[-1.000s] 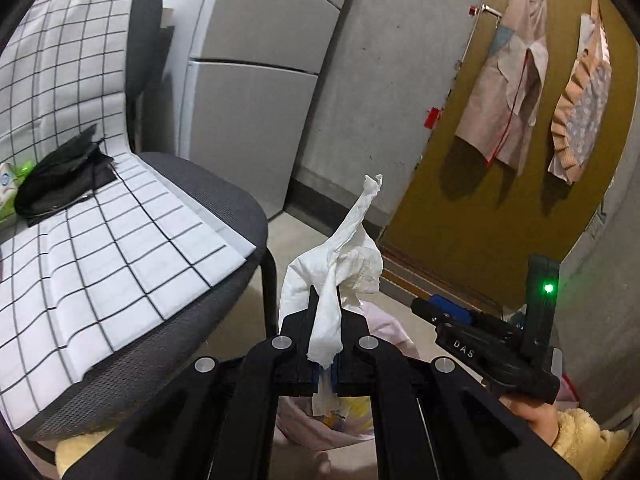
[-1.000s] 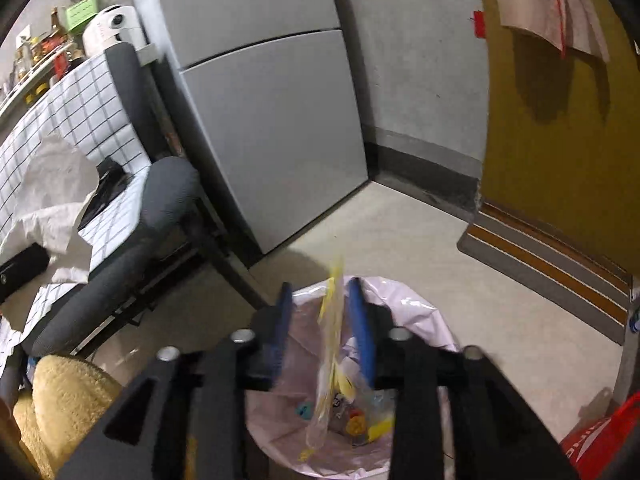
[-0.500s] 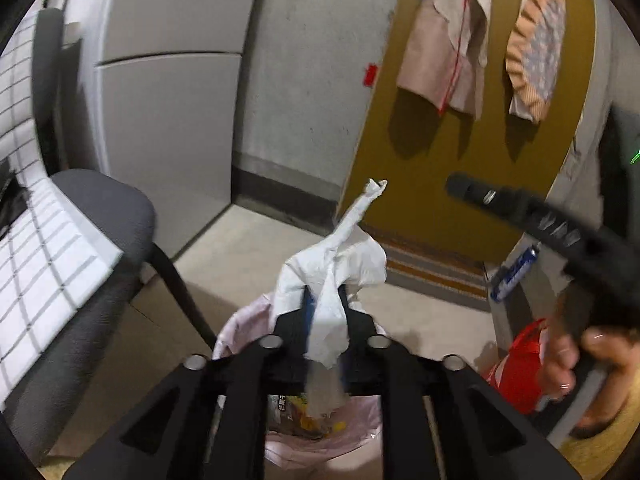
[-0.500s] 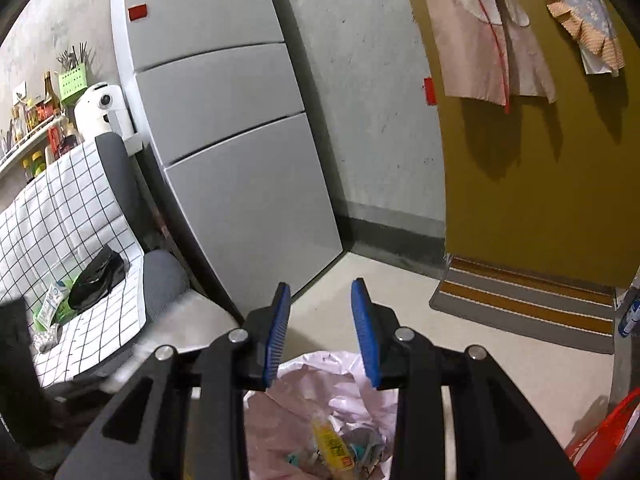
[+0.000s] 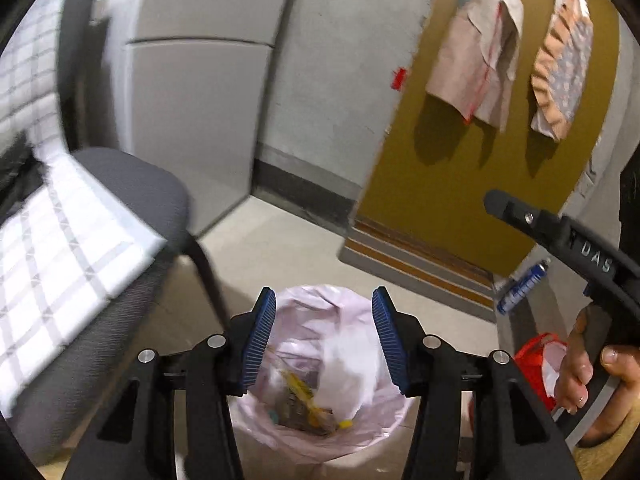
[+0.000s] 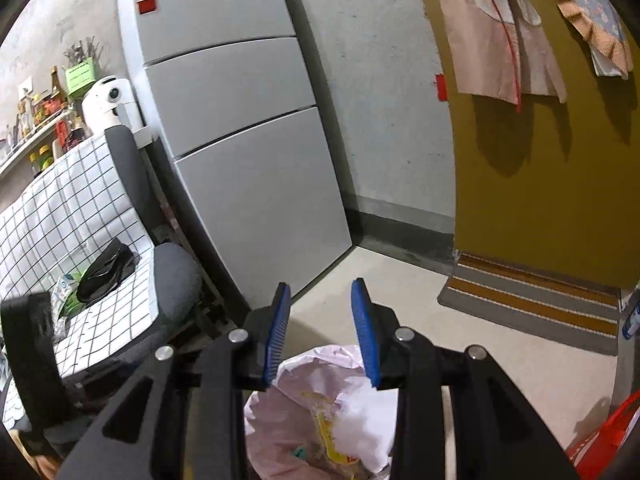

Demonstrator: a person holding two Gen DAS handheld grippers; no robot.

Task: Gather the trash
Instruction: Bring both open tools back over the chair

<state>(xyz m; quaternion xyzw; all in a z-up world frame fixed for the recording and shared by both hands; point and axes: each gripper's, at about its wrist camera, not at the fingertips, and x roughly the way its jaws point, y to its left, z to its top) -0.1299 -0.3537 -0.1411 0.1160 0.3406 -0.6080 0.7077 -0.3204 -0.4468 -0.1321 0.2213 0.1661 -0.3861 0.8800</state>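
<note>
A trash bin lined with a pink bag (image 5: 296, 304) stands on the floor below both grippers; it also shows in the right wrist view (image 6: 320, 364). A white crumpled tissue (image 5: 348, 372) lies inside it, seen too in the right wrist view (image 6: 360, 428), beside a yellow wrapper (image 5: 300, 392) and other scraps. My left gripper (image 5: 323, 316) is open and empty right above the bin. My right gripper (image 6: 321, 308) is open and empty, a little above the bin's far rim. On the chair seat lie a black item (image 6: 104, 272) and a green-white packet (image 6: 66, 288).
A grey chair with a checked cover (image 6: 80, 216) stands left of the bin, a grey fridge (image 6: 240, 128) behind it. A striped mat (image 6: 532, 304) lies by the mustard door with hanging clothes (image 5: 480, 52). A red bag (image 5: 536, 364) sits right of the bin.
My left gripper opened over the bin and the white tissue dropped into it. My right gripper stayed open and rose slightly.
</note>
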